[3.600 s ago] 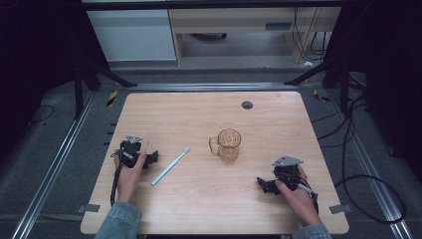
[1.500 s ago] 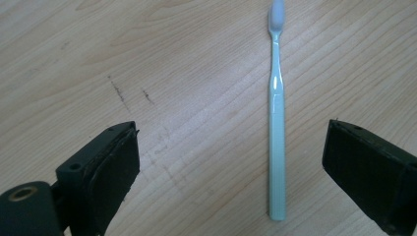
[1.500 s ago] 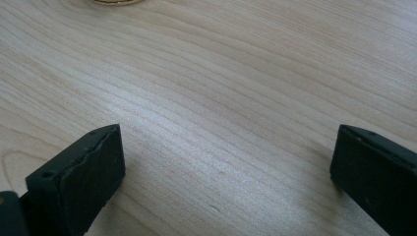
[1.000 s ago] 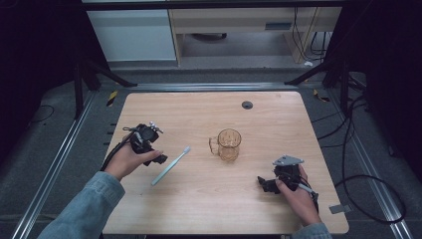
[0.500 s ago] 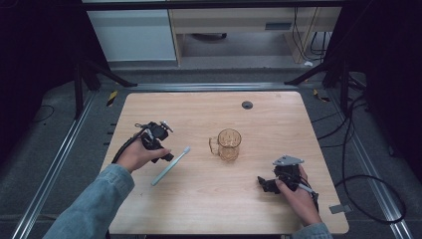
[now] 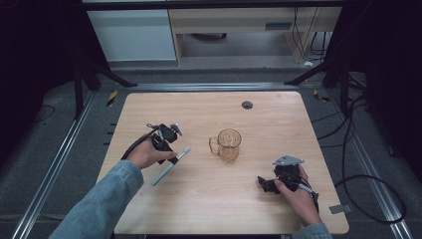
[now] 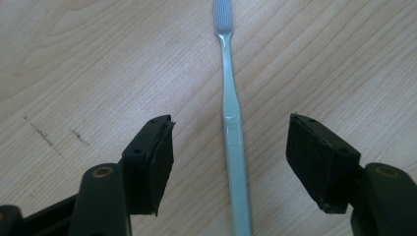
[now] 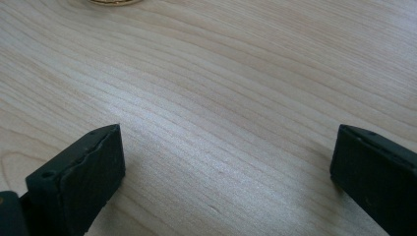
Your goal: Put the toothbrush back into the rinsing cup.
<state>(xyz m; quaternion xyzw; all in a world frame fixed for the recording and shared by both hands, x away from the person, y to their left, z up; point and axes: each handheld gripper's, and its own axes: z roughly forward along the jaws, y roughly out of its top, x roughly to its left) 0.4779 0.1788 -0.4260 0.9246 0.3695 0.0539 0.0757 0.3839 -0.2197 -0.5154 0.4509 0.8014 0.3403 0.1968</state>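
Note:
A pale blue-green toothbrush (image 7: 231, 123) lies flat on the wooden table (image 6: 199, 204), bristle end away from me; in the high view the toothbrush (image 6: 170, 166) lies left of centre. My left gripper (image 7: 230, 164) straddles its handle, and the jaws have just been closing; the pads (image 7: 162, 162) stand clear of the handle on both sides. From above, the left gripper (image 6: 169, 144) sits over the brush's upper part. A clear amber mug (image 6: 228, 144) stands mid-table. My right gripper (image 6: 266, 183) rests at the front right, and in its own view the right gripper (image 8: 226, 167) is open over bare wood.
A small dark round grommet (image 6: 247, 104) sits near the table's far edge. Cables trail on the floor to the right of the table (image 6: 368, 199). The base of the mug (image 8: 110, 2) shows at the top edge of the right gripper view.
My left hand has moved right and down onto the toothbrush from the table's left side. The right hand, the mug and the toothbrush have stayed put.

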